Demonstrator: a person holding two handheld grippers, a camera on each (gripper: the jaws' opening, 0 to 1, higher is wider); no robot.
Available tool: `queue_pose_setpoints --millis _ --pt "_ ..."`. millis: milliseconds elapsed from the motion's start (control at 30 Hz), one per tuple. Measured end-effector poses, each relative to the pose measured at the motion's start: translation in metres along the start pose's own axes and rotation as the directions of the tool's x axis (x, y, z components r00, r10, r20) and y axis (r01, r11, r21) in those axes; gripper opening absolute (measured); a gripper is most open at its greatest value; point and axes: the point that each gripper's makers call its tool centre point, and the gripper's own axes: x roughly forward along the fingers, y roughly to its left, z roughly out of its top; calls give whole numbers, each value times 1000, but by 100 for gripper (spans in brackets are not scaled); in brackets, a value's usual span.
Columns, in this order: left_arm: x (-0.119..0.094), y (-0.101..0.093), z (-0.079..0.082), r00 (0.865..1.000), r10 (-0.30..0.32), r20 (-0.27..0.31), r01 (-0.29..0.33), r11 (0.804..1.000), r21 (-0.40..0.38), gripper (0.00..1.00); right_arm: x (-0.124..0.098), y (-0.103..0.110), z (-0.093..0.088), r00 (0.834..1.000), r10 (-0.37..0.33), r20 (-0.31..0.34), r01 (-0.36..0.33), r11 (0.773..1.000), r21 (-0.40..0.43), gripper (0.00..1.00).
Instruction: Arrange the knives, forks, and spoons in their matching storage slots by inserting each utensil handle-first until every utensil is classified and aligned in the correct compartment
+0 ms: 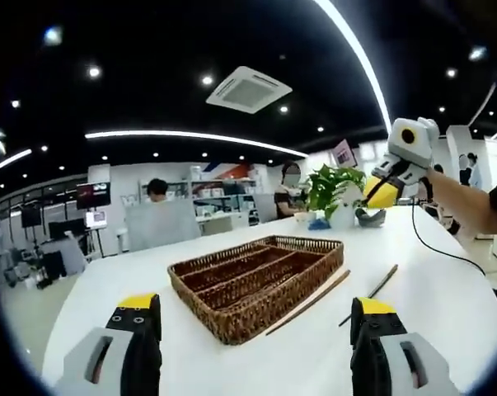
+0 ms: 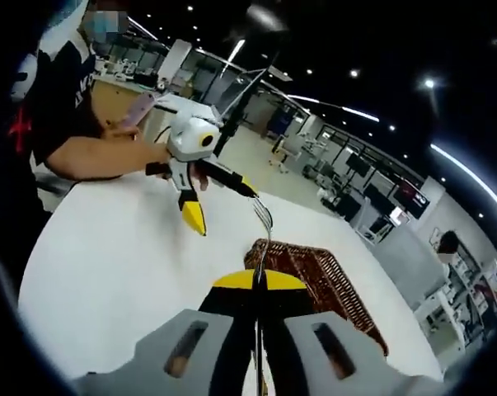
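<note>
My right gripper (image 2: 260, 285) has its fingers clamped on a fork (image 2: 263, 235), tines pointing away, raised above the white tabletop (image 2: 108, 272). My left gripper (image 1: 252, 318) holds its fingers wide apart with nothing between them, low over the tabletop facing the wicker tray (image 1: 256, 280). Two thin sticks (image 1: 335, 299) lie just beside the tray.

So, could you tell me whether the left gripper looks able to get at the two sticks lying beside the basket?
Probably yes. The left gripper is open and holds nothing, and the sticks lie on bare table right of the basket, with nothing between.
</note>
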Motion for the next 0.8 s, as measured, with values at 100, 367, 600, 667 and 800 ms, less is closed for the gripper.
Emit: queue_pose_setpoints --millis 100,367,600,667,800 --pt "2 -1 -2 1000 -2 -9 2 1000 2 100 3 -11 0 1000 -12 0 12 1000 -15 0" --pt "0 2 -3 1000 10 -11 -10 1000 0 100 14 -29 -5 1000 -25 11 26 998 -64 0" --pt "3 -1 -6 1000 2 -29 -2 1000 -6 100 21 -37 -11 1000 7 7 -6 994 -110 0" --pt "5 -3 -9 999 -1 -42 1 1000 1 100 23 -39 -14 1000 15 4 -15 993 -116 0" --pt "5 -6 -12 998 -12 -59 12 1000 3 100 28 -41 -21 1000 31 -4 -31 991 -131 0"
